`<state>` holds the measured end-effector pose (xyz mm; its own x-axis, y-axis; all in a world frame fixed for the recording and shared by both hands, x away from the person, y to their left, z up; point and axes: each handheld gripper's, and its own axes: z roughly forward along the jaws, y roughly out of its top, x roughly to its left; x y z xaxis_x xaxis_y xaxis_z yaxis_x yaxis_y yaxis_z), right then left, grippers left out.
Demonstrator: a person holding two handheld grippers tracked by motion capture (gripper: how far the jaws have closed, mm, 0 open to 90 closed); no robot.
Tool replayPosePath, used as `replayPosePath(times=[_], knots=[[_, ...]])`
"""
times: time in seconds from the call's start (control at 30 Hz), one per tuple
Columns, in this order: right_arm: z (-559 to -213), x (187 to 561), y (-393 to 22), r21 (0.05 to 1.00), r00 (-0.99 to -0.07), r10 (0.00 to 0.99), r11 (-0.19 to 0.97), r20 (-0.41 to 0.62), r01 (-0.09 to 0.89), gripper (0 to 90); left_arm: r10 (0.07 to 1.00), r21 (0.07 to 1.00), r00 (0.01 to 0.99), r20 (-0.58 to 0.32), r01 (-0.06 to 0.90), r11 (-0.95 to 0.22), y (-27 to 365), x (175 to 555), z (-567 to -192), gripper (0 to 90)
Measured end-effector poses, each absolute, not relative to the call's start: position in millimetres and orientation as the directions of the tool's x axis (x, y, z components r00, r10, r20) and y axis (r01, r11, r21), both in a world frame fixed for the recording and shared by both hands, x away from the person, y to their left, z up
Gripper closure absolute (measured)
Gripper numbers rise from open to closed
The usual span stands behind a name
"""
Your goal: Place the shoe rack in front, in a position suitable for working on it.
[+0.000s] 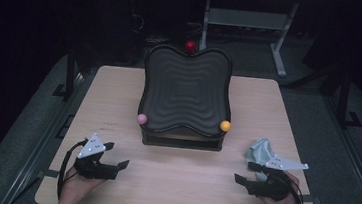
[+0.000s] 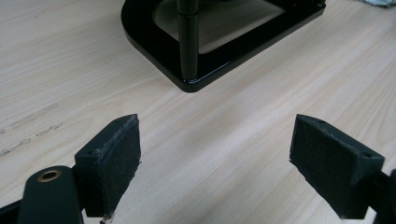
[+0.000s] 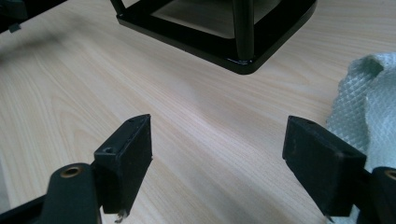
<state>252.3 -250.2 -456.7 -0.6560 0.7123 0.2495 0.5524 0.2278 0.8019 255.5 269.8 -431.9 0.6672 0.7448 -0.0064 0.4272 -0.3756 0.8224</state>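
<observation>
A black wavy tray point(image 1: 185, 90) stands tilted on a black stand at the middle of the wooden table point(image 1: 119, 101). Its rim carries a pink ball point(image 1: 141, 119) at the lower left, an orange ball point(image 1: 225, 126) at the lower right and a red ball point(image 1: 190, 45) at the top. My left gripper point(image 1: 116, 156) rests near the table's front left, open, with bare wood between its pads point(image 2: 116, 158). The stand's base point(image 2: 196, 79) lies ahead of it. My right gripper point(image 1: 241, 180) sits at the front right, open and holding nothing, with a pale green cloth point(image 1: 259, 152) beside it.
In the right gripper view the cloth point(image 3: 369, 112) lies against the right jaw, and the stand's corner point(image 3: 243, 60) is ahead. A grey metal frame point(image 1: 276, 36) stands behind the table on the dark floor. Bare wood stretches between the two grippers.
</observation>
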Motion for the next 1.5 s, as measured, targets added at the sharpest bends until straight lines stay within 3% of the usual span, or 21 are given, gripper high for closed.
replayPosePath(times=[0.63,0.9,1.07,1.5], knots=[[-446,259,-243,0.838,-0.674,0.698,0.203,0.239,0.507,23.7,0.72,0.844,0.691,-0.069,0.426,-0.327,268,258,-420,16.2],[-432,260,-240,0.846,-0.693,0.684,0.212,0.229,0.489,23.7,0.689,0.861,0.721,-0.07,0.393,-0.324,258,263,-403,16.2],[-418,268,-236,0.852,-0.714,0.666,0.228,0.217,0.471,23.8,0.676,0.872,0.736,-0.025,0.347,-0.346,254,266,-386,16.2],[-391,292,-227,0.859,-0.726,0.655,0.23,0.211,0.457,23.8,0.668,0.867,0.744,-0.013,0.341,-0.364,249,290,-370,16.7]])
